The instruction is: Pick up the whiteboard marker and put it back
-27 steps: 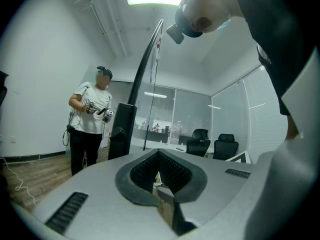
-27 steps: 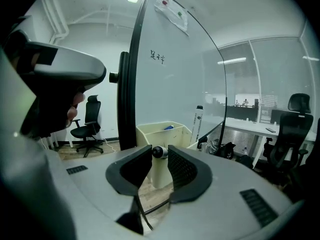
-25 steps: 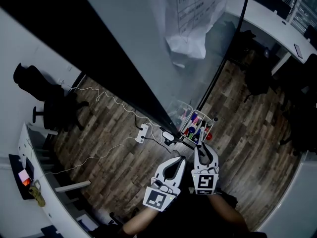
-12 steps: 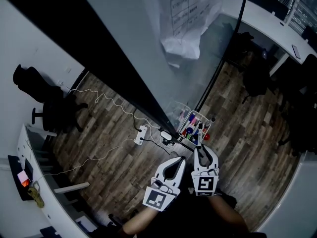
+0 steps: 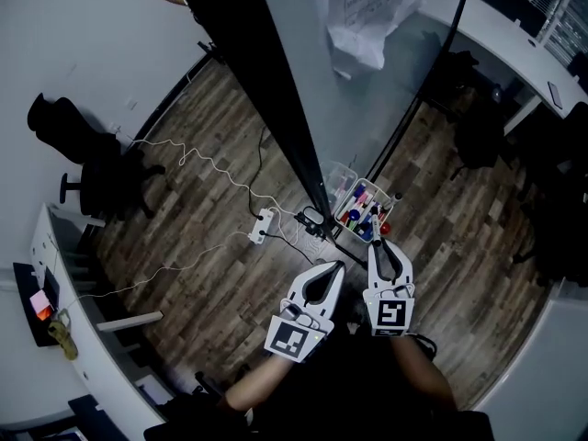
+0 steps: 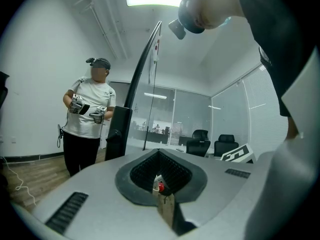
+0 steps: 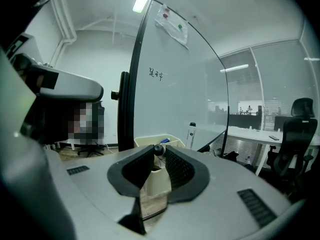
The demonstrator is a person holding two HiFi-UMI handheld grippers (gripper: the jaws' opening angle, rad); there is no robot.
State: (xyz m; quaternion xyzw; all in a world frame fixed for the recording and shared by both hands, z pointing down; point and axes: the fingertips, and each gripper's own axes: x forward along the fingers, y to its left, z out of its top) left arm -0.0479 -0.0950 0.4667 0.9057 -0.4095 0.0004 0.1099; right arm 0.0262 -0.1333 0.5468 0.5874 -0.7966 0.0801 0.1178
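In the right gripper view my right gripper (image 7: 159, 149) has the dark round end of a whiteboard marker (image 7: 159, 150) pinched between its fingertips; its jaws have just been closing on it. From the head view that gripper (image 5: 377, 243) sits at the near edge of the marker basket (image 5: 350, 194), which holds several coloured markers. The same cream basket (image 7: 143, 141) shows just beyond the jaws. My left gripper (image 5: 336, 266) hangs beside it, to the left, shut with nothing in it. Its fingertips (image 6: 159, 152) meet at a point.
The whiteboard (image 7: 170, 84) rises right of the basket and appears edge-on as a dark bar (image 5: 294, 145). A white bottle (image 7: 191, 132) stands by it. A power strip (image 5: 265, 224) and cables lie on the wood floor. A person (image 6: 89, 119) stands at left. Office chairs (image 5: 92, 191).
My right gripper has risen a little at the basket, its jaws narrower around the marker. The head view has swung, so the whiteboard looks steeper. The left gripper has stayed put.
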